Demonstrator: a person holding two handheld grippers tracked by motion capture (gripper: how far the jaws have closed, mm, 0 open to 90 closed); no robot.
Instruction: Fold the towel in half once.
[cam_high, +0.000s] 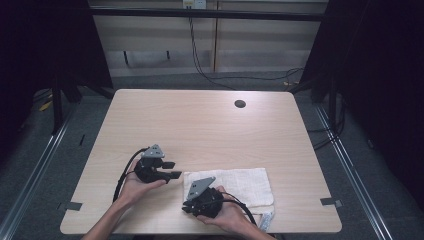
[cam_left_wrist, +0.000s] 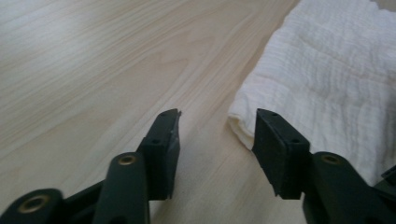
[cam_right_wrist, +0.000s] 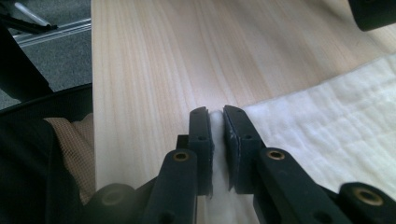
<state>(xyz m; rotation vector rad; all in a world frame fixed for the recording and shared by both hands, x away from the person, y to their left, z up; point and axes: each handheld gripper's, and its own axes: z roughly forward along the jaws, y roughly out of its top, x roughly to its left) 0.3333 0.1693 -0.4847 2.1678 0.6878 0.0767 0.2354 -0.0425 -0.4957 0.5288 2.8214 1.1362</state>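
Note:
A white waffle-weave cloth (cam_high: 235, 182) lies flat near the table's front edge, right of centre. My right gripper (cam_high: 187, 207) is at the cloth's front left corner. In the right gripper view its jaws (cam_right_wrist: 215, 112) stand almost together with a fold of the cloth's edge (cam_right_wrist: 327, 116) pinched between the pads. My left gripper (cam_high: 174, 170) hovers low just left of the cloth's far left corner. Its jaws (cam_left_wrist: 217, 116) are open, with bare table between them and the cloth's corner (cam_left_wrist: 327, 70) touching the right pad (cam_left_wrist: 275, 140).
The light wooden table (cam_high: 200, 120) has a round cable hole (cam_high: 240, 104) at the back. Grey tape marks (cam_high: 73, 205) sit near both front corners. A small label (cam_high: 266, 220) sticks out from the cloth's front right. Cables run over the floor behind the table.

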